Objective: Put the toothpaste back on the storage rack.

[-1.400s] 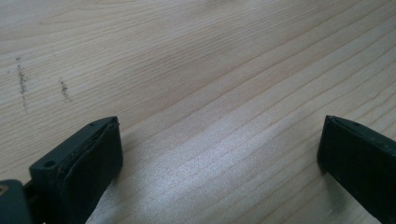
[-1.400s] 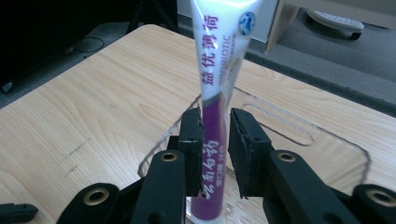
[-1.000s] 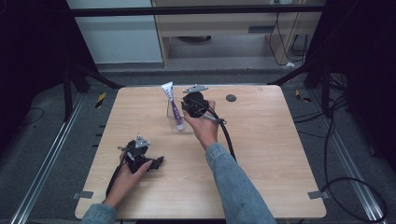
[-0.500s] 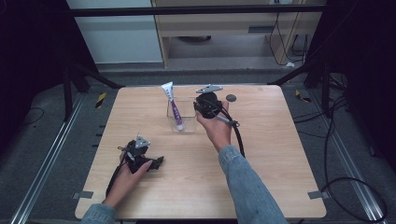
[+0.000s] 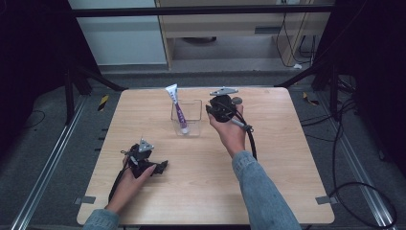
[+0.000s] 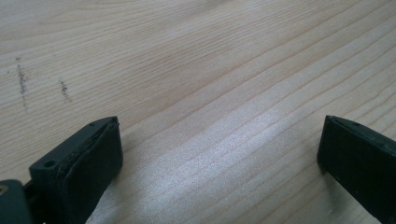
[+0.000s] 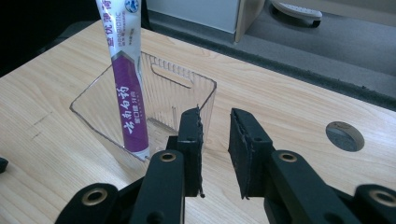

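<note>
Purple-and-white toothpaste tube upright in clear bin; both grippers' jaws apart, empty.

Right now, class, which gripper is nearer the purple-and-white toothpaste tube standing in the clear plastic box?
Right. The right gripper hangs just beside the box holding the tube; the left gripper rests at the table's near-left part.
</note>
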